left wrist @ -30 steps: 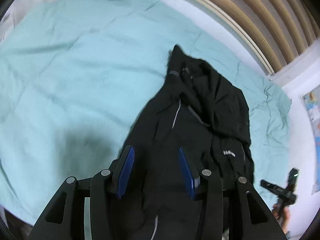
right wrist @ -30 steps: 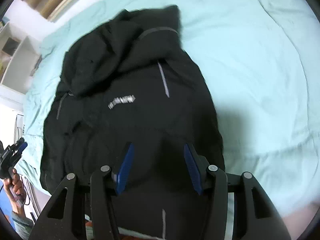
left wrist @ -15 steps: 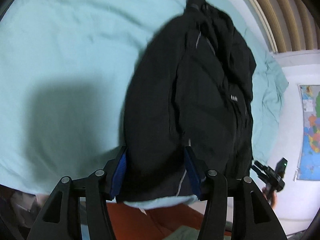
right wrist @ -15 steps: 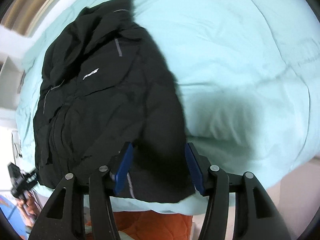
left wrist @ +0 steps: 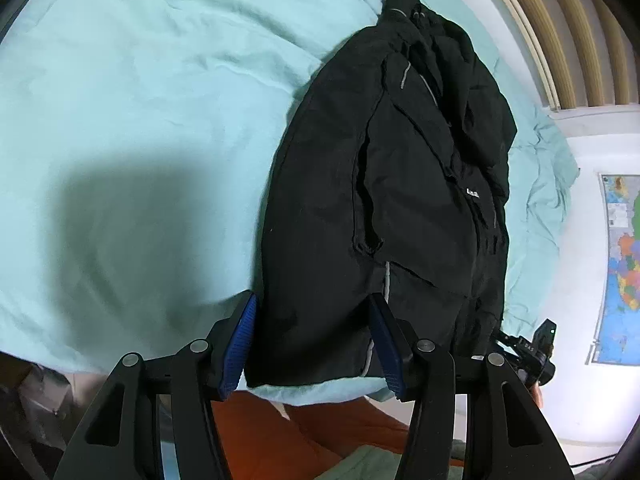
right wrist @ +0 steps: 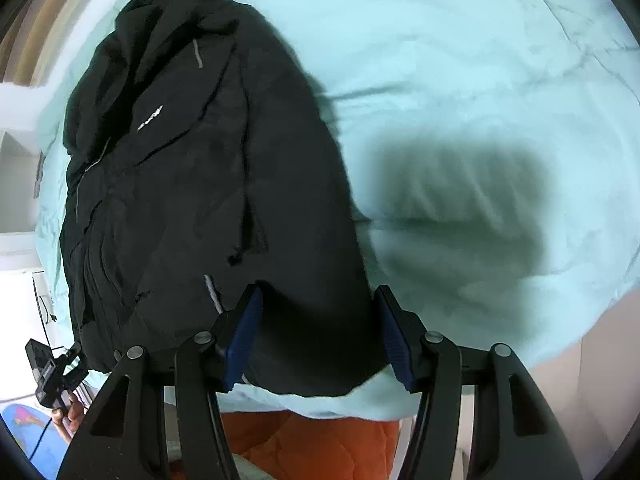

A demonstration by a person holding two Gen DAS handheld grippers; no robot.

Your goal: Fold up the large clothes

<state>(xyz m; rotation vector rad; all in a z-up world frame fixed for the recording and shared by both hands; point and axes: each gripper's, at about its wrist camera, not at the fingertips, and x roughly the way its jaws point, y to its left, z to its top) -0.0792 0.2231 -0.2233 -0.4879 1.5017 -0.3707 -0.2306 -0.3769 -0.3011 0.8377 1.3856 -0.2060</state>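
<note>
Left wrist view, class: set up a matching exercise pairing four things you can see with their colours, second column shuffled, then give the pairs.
Things:
1. jacket
2. bedsheet
3. quilt below the bed edge
4. finger pads

Colours:
A. orange
B. blue
C. black
D. pale turquoise

Pairs: 1-C, 2-D, 3-A, 4-B

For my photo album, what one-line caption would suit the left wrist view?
Black jacket spread on a light teal bedspread, its near hem between the blue pads of the open left hand-held gripper.
</note>
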